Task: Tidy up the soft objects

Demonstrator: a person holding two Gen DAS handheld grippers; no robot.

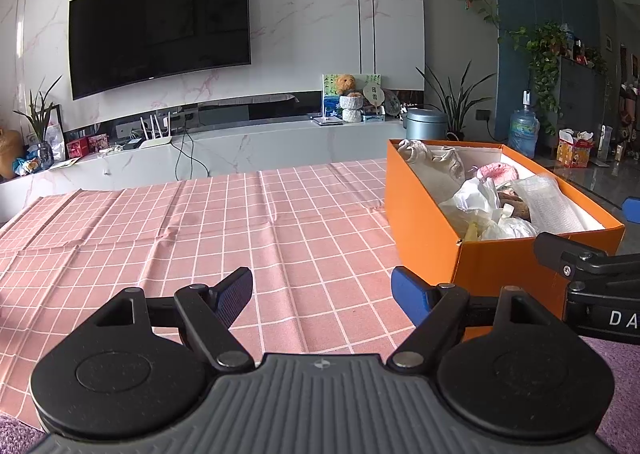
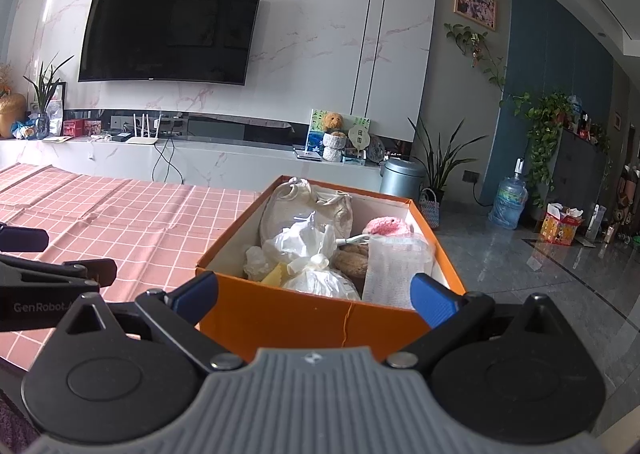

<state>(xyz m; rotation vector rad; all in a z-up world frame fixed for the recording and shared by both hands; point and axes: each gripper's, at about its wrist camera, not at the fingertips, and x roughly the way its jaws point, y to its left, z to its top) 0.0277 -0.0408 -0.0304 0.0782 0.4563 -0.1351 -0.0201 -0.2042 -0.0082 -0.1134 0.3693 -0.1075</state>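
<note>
- My left gripper (image 1: 322,294) has its jaws spread wide with nothing between them, hovering over the pink checked tablecloth (image 1: 160,238).
- My right gripper (image 2: 314,294) is likewise spread wide and holds nothing; its blue pads sit at either end of the near short wall of the orange shoebox (image 2: 304,320).
- From the left wrist view the orange shoebox (image 1: 420,209) lies at about 2 o'clock, on the right edge of the cloth, with the other gripper's black linkage crossing its near corner.
- The box's long axis runs away from me, toward the TV console (image 2: 224,161); its near short wall faces the right wrist camera.
- The box is lidless, orange outside and white inside, and packed with soft things.
- At the far end lies a cream drawstring cloth bag (image 2: 308,201); at 1 o'clock from it sits a pink knitted piece (image 2: 386,225).
- In the middle are knotted white plastic bags (image 2: 304,242), with another knotted bag (image 2: 320,282) at the near wall and something yellow beside it.
- A brown plush piece (image 2: 354,260) shows between the bags and a bubble-wrap pouch (image 2: 396,266) that lies along the right wall.
</note>
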